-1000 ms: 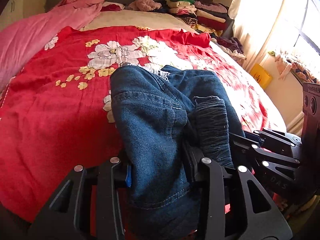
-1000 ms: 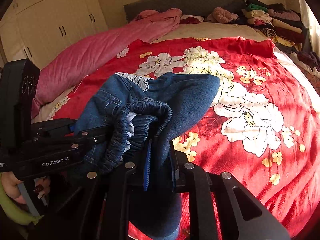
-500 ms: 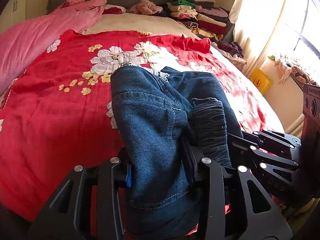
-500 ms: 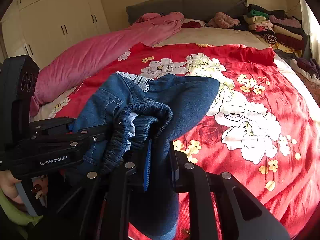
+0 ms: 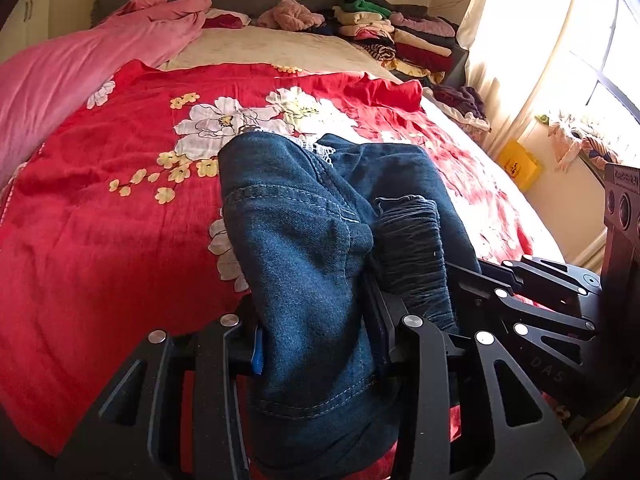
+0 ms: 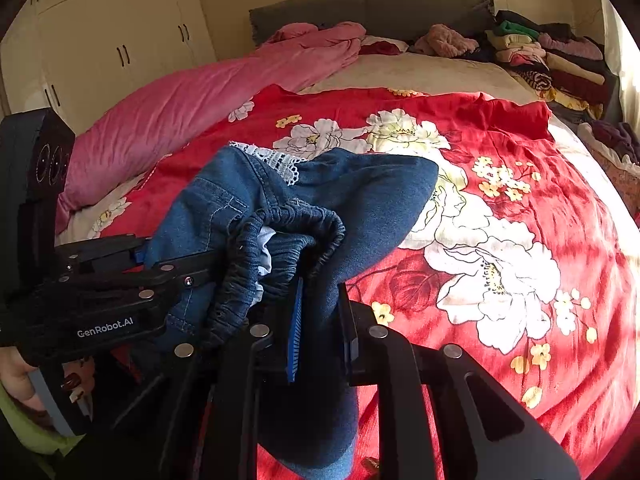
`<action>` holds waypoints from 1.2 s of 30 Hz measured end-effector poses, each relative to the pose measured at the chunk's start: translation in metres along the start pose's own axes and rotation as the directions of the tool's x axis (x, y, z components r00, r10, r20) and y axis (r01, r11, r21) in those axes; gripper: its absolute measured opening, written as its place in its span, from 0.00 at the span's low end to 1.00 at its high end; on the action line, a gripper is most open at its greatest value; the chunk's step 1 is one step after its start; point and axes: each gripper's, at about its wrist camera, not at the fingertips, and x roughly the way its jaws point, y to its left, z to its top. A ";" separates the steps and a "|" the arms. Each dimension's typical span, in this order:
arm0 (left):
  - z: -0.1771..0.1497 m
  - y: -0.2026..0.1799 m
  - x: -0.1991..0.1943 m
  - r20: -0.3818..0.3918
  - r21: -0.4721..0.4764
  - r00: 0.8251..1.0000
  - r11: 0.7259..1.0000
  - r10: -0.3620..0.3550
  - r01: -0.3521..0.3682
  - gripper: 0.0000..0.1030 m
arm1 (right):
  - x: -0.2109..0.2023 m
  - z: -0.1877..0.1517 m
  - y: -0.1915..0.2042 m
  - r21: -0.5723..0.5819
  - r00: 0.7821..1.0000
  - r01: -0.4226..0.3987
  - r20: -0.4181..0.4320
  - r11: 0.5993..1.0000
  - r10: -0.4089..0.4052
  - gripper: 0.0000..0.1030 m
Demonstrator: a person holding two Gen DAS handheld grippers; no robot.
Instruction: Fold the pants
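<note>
Dark blue denim pants (image 5: 304,248) held bunched up above the bed, both grippers clamped on them side by side.

Left gripper (image 5: 316,344): jaws closed on a thick fold of the denim; a stitched seam and hem hang down between the black fingers. Blue pad visible against the cloth on the left finger.

Right gripper (image 6: 320,320): jaws nearly together, pinching a thinner layer of the same pants; ribbed blue pads (image 6: 295,328) press the fabric. Cloth hangs below the jaws in a loose drop.

Gathered elastic waistband (image 6: 280,240) sits between the two grippers, bulging upward, a bit of pale lining showing inside. White lace trim (image 6: 276,160) shows at the far edge of the bundle.

In the right wrist view, the left gripper enters from the left, with a hand (image 6: 16,384) on its handle at the lower left corner.

Below: red bedspread with large white flowers (image 5: 120,220), spread across the bed. Pink quilt (image 5: 80,68) rolled along its left side. Stack of folded clothes (image 5: 400,36) at the far right corner by the grey headboard (image 6: 380,8). Cream wardrobe doors (image 6: 120,40) beyond the bed on the left. Bright window with pale curtain (image 5: 520,40) on the right.
</note>
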 end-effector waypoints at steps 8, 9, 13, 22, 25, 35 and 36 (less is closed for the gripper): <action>0.011 0.008 0.006 0.001 -0.017 1.000 1.000 -0.001 0.001 0.30 | 0.011 0.017 0.001 -0.023 1.000 0.004 0.000 1.000 -0.004 0.14; 0.012 0.008 0.007 0.000 -0.020 1.000 1.000 -0.001 0.001 0.30 | 0.012 0.019 0.000 -0.024 1.000 0.004 0.001 1.000 -0.004 0.14; 0.019 0.014 0.011 0.005 -0.022 1.000 1.000 0.002 -0.002 0.30 | 0.018 0.028 -0.001 -0.032 1.000 0.007 0.003 0.999 -0.007 0.14; 0.034 0.019 0.018 0.014 -0.019 1.000 1.000 0.010 -0.010 0.30 | 0.027 0.040 -0.006 -0.029 1.000 0.015 0.006 0.999 -0.015 0.14; 0.036 0.019 0.019 0.016 -0.018 1.000 1.000 0.011 -0.010 0.30 | 0.030 0.044 -0.009 -0.031 1.000 0.018 0.006 0.999 -0.018 0.14; 0.045 0.019 0.028 0.008 -0.014 1.000 1.000 0.016 -0.016 0.30 | 0.039 0.048 -0.015 -0.027 1.000 0.021 -0.002 0.999 -0.021 0.14; 0.046 0.019 0.029 0.007 -0.014 1.000 1.000 0.016 -0.016 0.30 | 0.040 0.048 -0.016 -0.027 1.000 0.022 -0.004 0.999 -0.022 0.14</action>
